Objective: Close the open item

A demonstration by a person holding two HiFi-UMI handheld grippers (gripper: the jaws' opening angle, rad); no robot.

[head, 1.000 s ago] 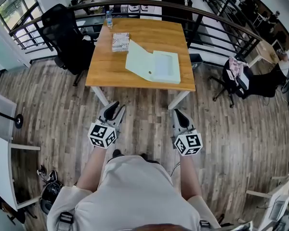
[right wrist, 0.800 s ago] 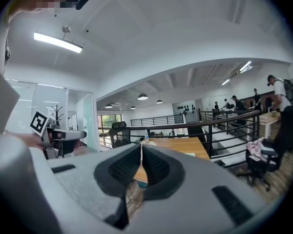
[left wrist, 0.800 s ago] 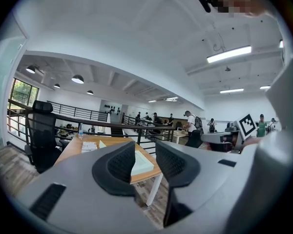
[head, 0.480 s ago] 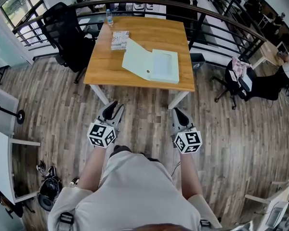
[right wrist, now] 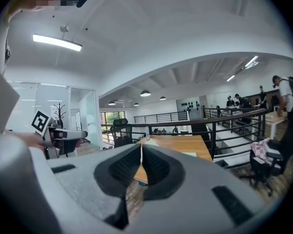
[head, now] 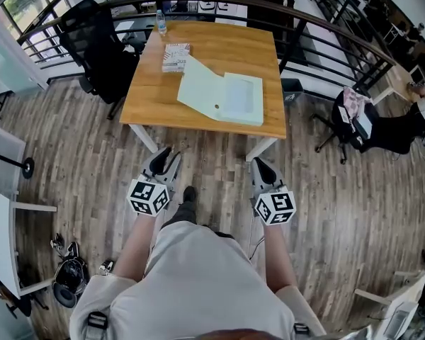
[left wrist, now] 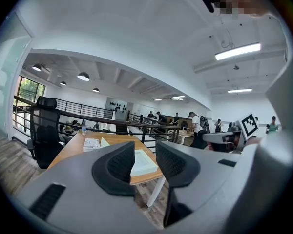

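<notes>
On the wooden table [head: 156,98], near its front edge, lies the pale green box [head: 239,98]. It is wide open, and its lid [head: 198,87] is folded out toward the table's left side. Both grippers hang in front of the table, over the wood floor [head: 92,154], well apart from the box. The left gripper [head: 165,158] is before the table's front left leg, its jaws apart with nothing between them. The right gripper [head: 262,164] is before the front right leg, its jaws pressed together on nothing. At the table's back sit a small printed packet [head: 176,59] and a water bottle [head: 160,25].
</notes>
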